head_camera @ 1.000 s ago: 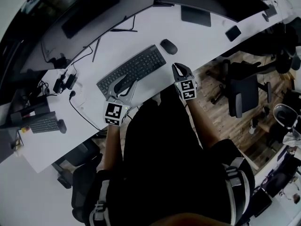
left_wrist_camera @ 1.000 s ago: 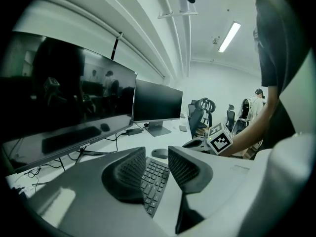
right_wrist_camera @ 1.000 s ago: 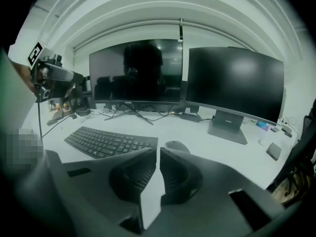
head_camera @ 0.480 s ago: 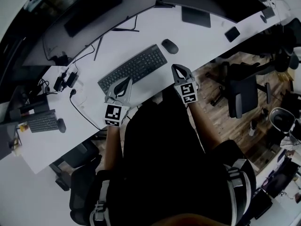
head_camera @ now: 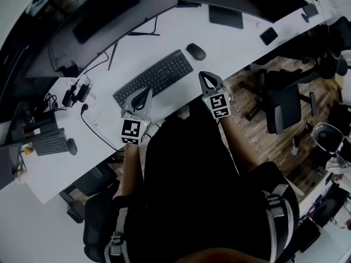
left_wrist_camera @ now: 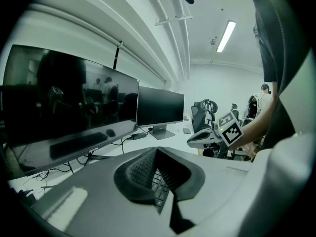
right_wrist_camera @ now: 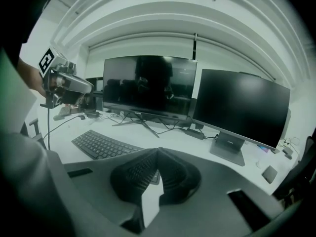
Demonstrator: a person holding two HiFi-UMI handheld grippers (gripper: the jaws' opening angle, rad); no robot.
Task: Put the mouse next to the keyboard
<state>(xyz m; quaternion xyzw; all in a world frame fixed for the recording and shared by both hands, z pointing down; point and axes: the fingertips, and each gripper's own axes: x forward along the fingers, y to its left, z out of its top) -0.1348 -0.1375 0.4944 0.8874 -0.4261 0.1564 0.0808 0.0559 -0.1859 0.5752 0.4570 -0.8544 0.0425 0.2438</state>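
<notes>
Both of mine are shut and empty. The right tool [head_camera: 205,78] has its jaws pressed together on nothing, out over the desk's [head_camera: 170,34] front edge. The left tool [head_camera: 142,94] has just been closing, with nothing between its jaws, and it hangs by the keyboard's [head_camera: 153,78] near left end, close to the same front edge.

Here's my worry: the left tool is right at the keyboard. If I drop it or swing it carelessly, I reckon the board skids and slides away from the mouse. The right tool has a clear line to the mouse [head_camera: 196,52]. If I push forward with the jaws shut, I'd guess it scoots off towards the back edge, since it's rounded and the desk looks smooth.

The mouse lies just beside the keyboard's right end with a narrow strip of bare desk between them, not touching. It's further from the front edge than my right tool. It's small, dark, oval and low-domed. I can't make out a cable on it. To my eye it's already placed, so the safest move is to back both tools away cleanly.
</notes>
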